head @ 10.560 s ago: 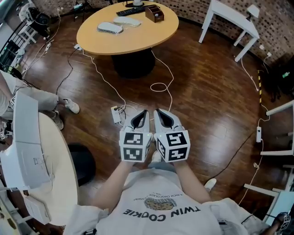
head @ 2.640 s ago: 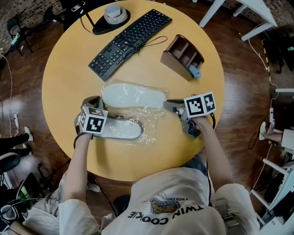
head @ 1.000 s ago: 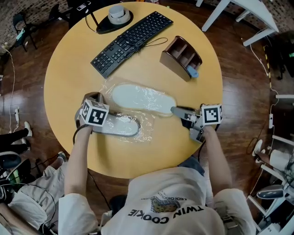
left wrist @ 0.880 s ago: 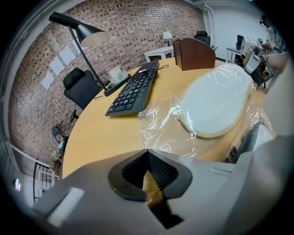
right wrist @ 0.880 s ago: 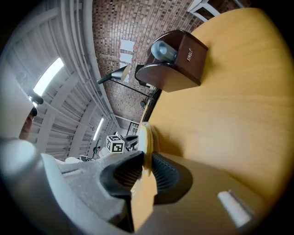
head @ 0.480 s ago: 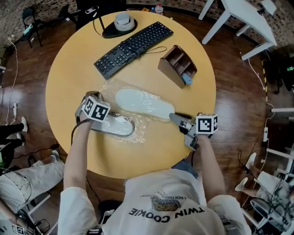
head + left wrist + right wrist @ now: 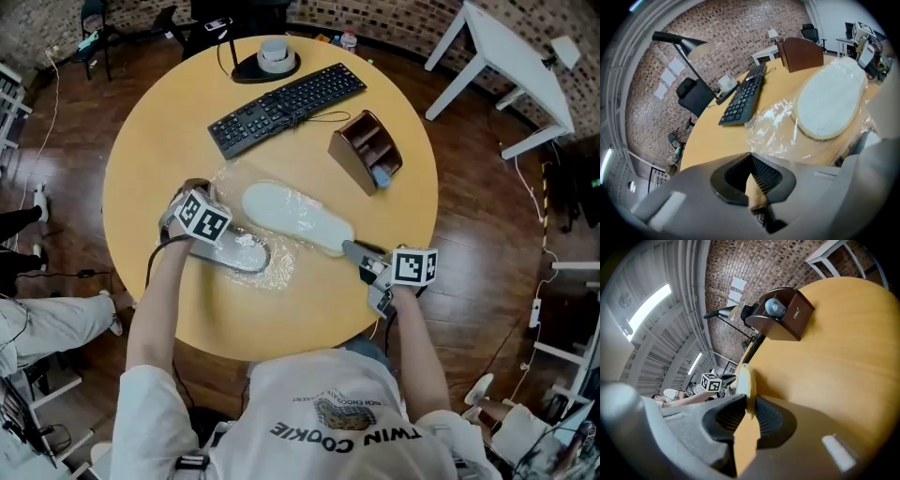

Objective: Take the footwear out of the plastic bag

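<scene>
We take the round wooden table (image 7: 169,131) as our reference. A dark plank floor (image 7: 469,216) surrounds it on every side. Off the table's far right stands a white table (image 7: 511,47). Beyond the table's far edge runs a brick wall (image 7: 740,33) with pale paper sheets (image 7: 738,284) fixed to it, and a black office chair (image 7: 693,96) stands before that wall. On the table's far half we note a black desk lamp (image 7: 677,40), a black keyboard (image 7: 286,98) and a brown desk organiser (image 7: 366,150). Above the table, a ribbed metal ceiling (image 7: 689,287) carries lit strip lights (image 7: 647,308).
</scene>
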`<state>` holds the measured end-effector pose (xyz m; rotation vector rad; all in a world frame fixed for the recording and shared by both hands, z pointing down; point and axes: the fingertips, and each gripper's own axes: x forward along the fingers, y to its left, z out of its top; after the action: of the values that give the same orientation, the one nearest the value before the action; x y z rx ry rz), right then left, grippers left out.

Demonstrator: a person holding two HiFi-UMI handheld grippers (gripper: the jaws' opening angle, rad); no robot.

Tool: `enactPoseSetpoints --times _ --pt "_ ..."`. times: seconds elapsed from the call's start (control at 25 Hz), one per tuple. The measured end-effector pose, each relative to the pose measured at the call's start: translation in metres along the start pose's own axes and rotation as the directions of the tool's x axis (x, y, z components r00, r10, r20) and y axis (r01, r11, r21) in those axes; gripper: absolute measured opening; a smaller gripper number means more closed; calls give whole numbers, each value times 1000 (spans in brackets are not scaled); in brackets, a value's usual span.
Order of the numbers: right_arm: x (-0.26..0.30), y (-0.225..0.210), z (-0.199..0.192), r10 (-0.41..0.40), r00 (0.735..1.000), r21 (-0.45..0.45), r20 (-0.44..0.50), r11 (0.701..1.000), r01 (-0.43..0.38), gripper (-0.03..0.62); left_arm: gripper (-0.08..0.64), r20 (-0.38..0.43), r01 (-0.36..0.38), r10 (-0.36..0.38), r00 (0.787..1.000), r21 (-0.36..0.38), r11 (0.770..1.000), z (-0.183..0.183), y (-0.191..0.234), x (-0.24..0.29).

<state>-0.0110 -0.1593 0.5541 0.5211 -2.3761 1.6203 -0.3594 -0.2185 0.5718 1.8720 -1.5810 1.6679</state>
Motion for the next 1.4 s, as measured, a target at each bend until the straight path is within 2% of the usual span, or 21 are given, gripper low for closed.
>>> enactPoseSetpoints --times 0.08,0.16,0.32,0.52,0.72,1.08,1.4 --pt "0 0 0 2 1000 0 -5 1000 -2 61 5 68 6 -5 998 -15 1000 17 -8 -18" --pt "0 0 -1 4 1000 2 -9 1000 -4 63 5 101 42 -43 994 10 999 30 -27 -29" --pt "2 3 0 11 1000 7 -9 1000 -11 61 5 79 103 -108 991 72 992 34 -61 -31" --pt "5 9 2 14 1000 -1 -5 1000 -14 61 5 61 136 -143 988 104 985 34 -73 -26" --pt "2 9 4 -5 1000 -10 18 1000 6 63 5 -9 139 -139 990 135 981 22 -79 -13" --pt "-11 9 5 -23 1000 -47 11 999 23 63 3 -50 132 -126 991 149 980 23 -79 -8" --pt "-40 5 -3 -37 998 -50 44 998 39 61 3 -80 118 -108 991 145 982 24 -82 -10"
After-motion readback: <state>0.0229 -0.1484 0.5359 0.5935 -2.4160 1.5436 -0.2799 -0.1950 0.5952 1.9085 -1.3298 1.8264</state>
